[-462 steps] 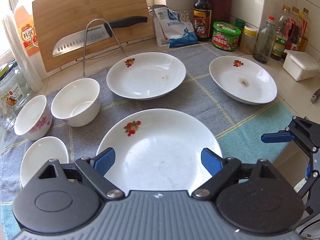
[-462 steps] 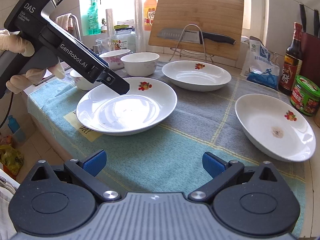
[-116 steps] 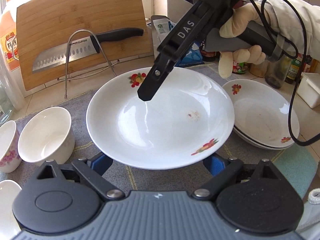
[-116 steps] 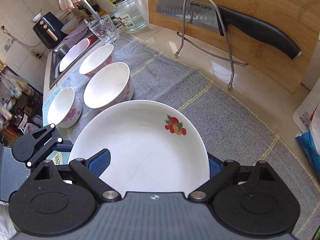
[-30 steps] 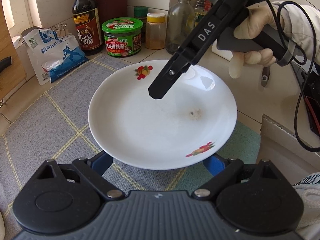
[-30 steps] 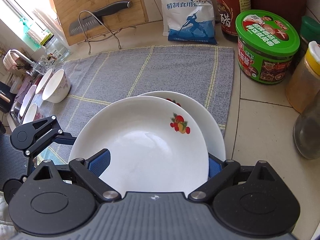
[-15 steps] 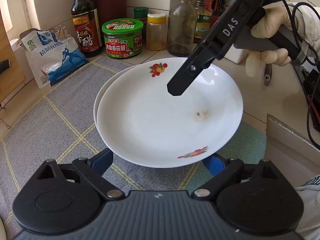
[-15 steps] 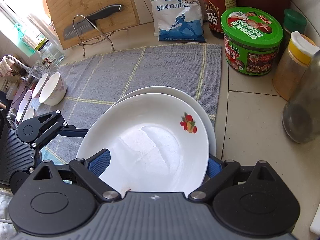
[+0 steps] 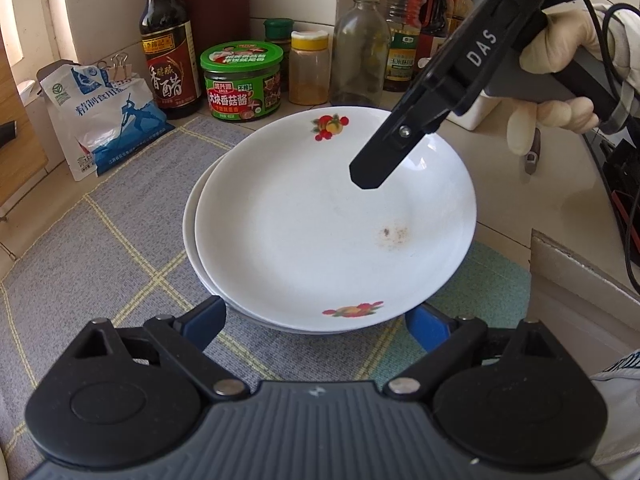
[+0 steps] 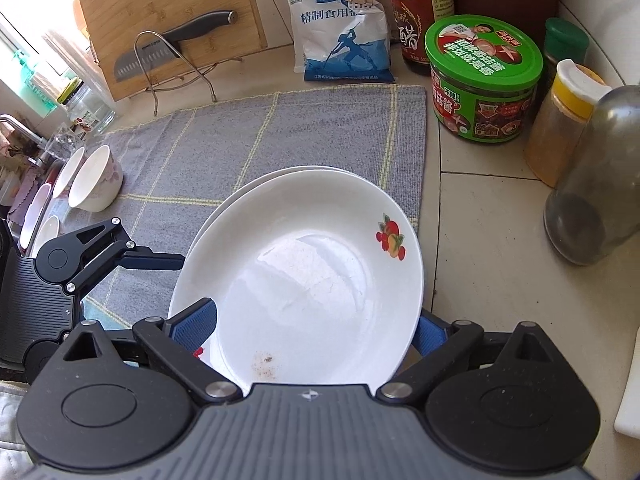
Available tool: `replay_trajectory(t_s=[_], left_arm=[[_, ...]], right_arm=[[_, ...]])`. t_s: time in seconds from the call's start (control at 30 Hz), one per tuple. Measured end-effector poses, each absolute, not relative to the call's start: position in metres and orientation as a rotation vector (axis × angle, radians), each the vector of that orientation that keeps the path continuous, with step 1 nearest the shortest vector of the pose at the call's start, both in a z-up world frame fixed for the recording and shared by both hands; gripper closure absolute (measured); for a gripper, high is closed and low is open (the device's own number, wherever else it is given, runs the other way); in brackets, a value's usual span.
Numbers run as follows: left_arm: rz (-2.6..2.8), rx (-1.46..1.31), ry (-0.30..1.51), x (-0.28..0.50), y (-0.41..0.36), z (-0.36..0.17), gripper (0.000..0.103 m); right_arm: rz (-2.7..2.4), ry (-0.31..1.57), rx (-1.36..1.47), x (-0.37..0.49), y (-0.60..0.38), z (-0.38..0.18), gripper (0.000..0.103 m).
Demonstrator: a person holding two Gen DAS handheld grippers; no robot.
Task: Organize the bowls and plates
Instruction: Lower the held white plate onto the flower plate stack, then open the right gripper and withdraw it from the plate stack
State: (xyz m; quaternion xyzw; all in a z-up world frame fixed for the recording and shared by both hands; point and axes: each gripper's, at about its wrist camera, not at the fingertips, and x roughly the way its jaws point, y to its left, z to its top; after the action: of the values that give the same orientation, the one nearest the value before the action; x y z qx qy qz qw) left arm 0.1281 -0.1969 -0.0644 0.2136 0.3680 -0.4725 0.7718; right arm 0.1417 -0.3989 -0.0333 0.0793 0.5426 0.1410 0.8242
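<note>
Stacking plates: the step in hand, judged from the layout.

Item, top plate point(image 9: 332, 224): white, fruit motif near the rim, brownish smudge in the well. It lies over a lower plate point(image 9: 192, 236) of the same pattern, shifted off-centre so that a crescent of the lower rim shows at one side. Whether it is fully seated or slightly raised cannot be told.

Item, stack location: far corner of the grey checked mat point(image 10: 256, 140), just beside a green-lidded jar point(image 10: 484, 80) and a row of bottles.

Item, right gripper point(image 10: 312, 328): blue pads spread at either side of the top plate's near rim; whether they press on the rim or stand clear cannot be told.

Item, left gripper point(image 9: 316, 316): fingers apart, set just under the stack's near edge, holding nothing.

Item, bowls point(image 10: 96, 180): grouped at the mat's opposite end, well apart from the plates, not yet gathered.

Next move, as judged: let the top plate settle centred on the lower one, withdraw the right gripper without dragging it, then turn to nesting the bowls.
</note>
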Motion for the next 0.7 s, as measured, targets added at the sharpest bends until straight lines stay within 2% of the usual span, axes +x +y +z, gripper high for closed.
replay_trajectory(t_s=[0.4,0.7], left_arm=[[-1.021,0.444,0.786,0.126,-0.196,-0.065,0.006],[-1.007,0.428,0.700,0.116,-0.189,-0.056,0.006]], right_arm=[[0.227,1.187,0.060,0.140,-0.388,-0.036,0.000],[0.177,1.049,-0.136,0.141,-0.360,-0.016,0.000]])
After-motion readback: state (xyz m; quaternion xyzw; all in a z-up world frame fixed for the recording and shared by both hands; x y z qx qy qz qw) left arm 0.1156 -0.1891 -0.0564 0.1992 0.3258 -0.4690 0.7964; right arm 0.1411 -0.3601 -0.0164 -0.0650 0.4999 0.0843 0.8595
